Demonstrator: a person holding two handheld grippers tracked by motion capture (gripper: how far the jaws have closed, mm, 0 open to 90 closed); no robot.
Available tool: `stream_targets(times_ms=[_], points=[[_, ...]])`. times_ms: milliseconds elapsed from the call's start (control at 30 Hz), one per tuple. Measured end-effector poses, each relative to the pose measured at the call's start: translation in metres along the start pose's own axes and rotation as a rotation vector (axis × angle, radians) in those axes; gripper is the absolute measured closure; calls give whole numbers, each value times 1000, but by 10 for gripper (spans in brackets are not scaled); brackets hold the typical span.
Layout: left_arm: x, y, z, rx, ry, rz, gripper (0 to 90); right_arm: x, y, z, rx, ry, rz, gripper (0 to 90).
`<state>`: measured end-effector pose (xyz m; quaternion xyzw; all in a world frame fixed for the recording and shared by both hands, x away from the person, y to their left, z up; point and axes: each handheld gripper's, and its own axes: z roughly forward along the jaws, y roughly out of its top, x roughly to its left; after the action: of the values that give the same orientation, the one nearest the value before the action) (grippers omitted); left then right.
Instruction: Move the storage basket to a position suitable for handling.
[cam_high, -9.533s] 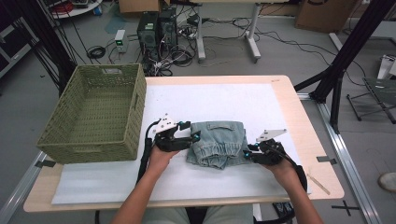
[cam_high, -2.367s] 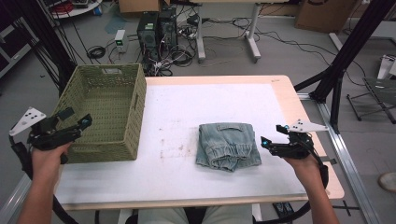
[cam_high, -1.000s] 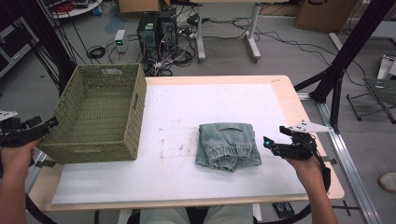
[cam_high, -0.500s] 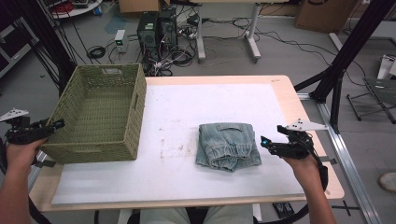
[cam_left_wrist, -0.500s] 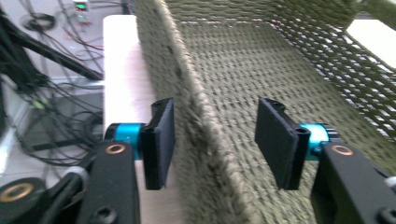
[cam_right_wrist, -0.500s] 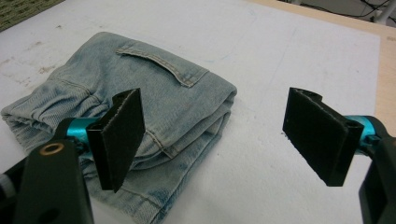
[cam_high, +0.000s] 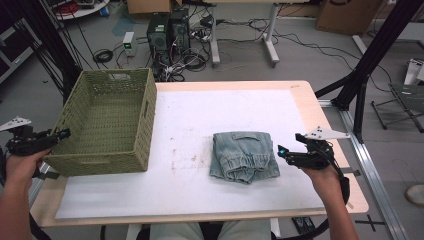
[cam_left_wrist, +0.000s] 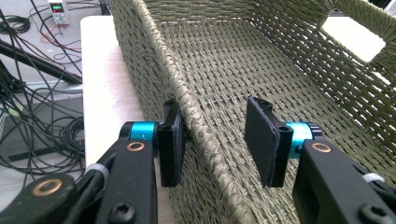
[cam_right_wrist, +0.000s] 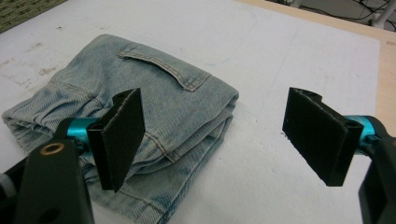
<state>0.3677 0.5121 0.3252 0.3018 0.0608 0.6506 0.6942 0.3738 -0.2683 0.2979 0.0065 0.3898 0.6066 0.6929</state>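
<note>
High view: fixed above my side of the table (cam_high: 300, 100), looking forward and down; floor clutter beyond the far edge, both forearms entering from the bottom.

Left gripper view: I see it riding close behind its own jaws, aimed along the near-left wall of the woven basket (cam_left_wrist: 289, 70); the high view shares that basket (cam_high: 107, 120) at the table's left.

Right gripper view: low and close, tilted down across the folded jeans (cam_right_wrist: 154, 116); the high view shares the jeans (cam_high: 244, 156), right of centre.
</note>
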Motion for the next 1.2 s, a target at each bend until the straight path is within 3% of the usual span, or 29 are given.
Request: stream_targets(times_ms=[167,367,533,733,967,1200], points=[[-1,1,0,8,25,-6,614,0,0,0,1,0,-1,212],[0,1,0,3,14,-31,618,-1,0,-2,2,1,-4,212],[-1,1,0,7,13,-11,622,-1,-1,-2,0,5,-4,212],[2,0,0,1,-7,-24,621,-1,-1,-1,2,8,-8,212],[0,1,0,0,7,-18,653,-2,-3,0,7,10,-7,212],[-4,1,1,5,-21,7,675,-1,-1,1,9,11,-6,212]])
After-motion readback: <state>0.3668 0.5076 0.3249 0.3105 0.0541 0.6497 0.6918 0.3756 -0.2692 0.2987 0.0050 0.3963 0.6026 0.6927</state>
